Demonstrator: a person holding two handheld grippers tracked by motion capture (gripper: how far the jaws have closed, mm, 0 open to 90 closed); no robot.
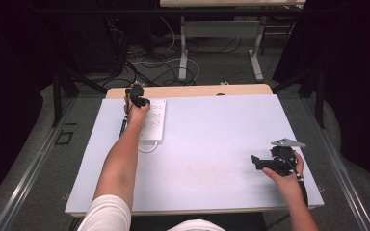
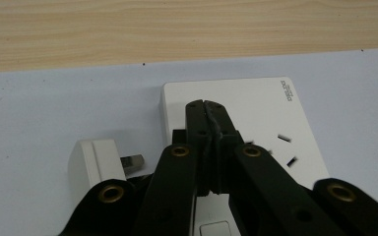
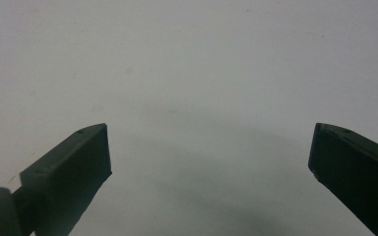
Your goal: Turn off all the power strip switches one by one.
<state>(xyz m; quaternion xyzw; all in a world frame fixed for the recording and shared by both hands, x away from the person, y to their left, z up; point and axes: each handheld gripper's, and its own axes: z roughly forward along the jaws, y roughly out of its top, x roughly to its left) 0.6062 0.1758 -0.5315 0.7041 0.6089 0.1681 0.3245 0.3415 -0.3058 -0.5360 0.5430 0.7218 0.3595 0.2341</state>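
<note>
A white power strip (image 1: 154, 120) lies at the far left of the pale mat (image 1: 212, 144). My left gripper (image 1: 137, 96) hovers over its far end. In the left gripper view the jaws of that gripper (image 2: 206, 105) are pressed together above the strip (image 2: 256, 108), with nothing seen between them. A white plug (image 2: 96, 157) lies on the mat just left of the strip, its metal pin pointing at the strip's side. My right gripper (image 1: 255, 162) rests low over the mat at the near right. Its fingers (image 3: 74, 167) stand wide apart, and bare mat lies between them.
The strip's white cable (image 1: 147, 148) loops out at its near end. A strip of bare wooden tabletop (image 1: 188, 90) runs beyond the mat's far edge. Table legs and loose cables (image 1: 173, 62) are on the floor behind.
</note>
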